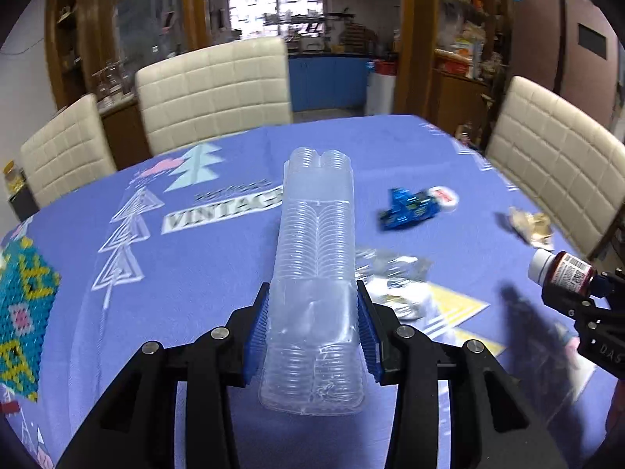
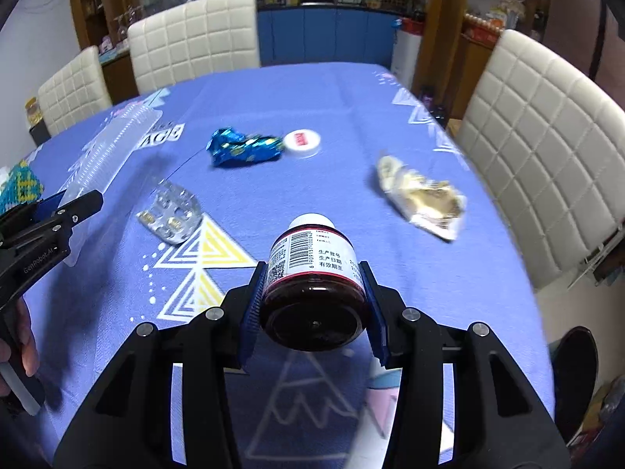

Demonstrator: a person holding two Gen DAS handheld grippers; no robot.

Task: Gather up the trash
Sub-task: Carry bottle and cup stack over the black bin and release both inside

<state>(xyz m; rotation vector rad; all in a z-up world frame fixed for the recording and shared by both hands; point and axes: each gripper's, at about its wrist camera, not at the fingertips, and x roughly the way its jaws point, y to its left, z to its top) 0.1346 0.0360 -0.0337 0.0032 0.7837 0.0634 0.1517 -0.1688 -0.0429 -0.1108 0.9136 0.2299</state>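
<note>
My left gripper [image 1: 312,305] is shut on a long clear ribbed plastic tray [image 1: 314,258] and holds it above the blue tablecloth [image 1: 195,293]; the tray also shows in the right wrist view [image 2: 113,148]. My right gripper [image 2: 314,277] is shut on a dark red bottle [image 2: 312,269] with a white cap and a barcode label, also seen at the right of the left wrist view [image 1: 562,271]. On the cloth lie a blue foil wrapper [image 2: 244,148], a white lid [image 2: 302,141], a silver pill blister [image 2: 172,217] and a crumpled beige wrapper [image 2: 424,199].
Cream padded chairs stand at the far side [image 2: 191,35] and the right side [image 2: 547,148] of the table. A teal and yellow beaded mat [image 1: 21,305] lies at the left edge. Shelves and a blue counter [image 1: 328,78] are behind.
</note>
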